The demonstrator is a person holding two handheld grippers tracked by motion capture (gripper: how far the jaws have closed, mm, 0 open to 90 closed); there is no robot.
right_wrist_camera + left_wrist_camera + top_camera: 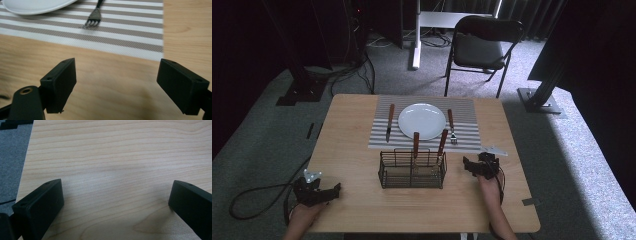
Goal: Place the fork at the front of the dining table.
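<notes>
A white plate [422,120] sits on a striped placemat [467,140] at the far middle of the wooden table [352,135]. A wooden-handled knife [389,122] lies left of the plate and a fork [451,127] right of it. A black wire caddy [412,170] in front of the mat holds two wooden-handled utensils [416,142]. My left gripper [332,191] rests open at the near left corner over bare wood [112,182]. My right gripper [468,165] is open just right of the caddy; its view shows the fork's tines [92,22] and the plate's rim [32,7] ahead.
A black folding chair [479,47] stands beyond the table's far edge, beside a white desk leg [416,35]. Dark stand bases [537,100] sit on the grey carpet at both sides. Cables trail off the table's left edge [257,192].
</notes>
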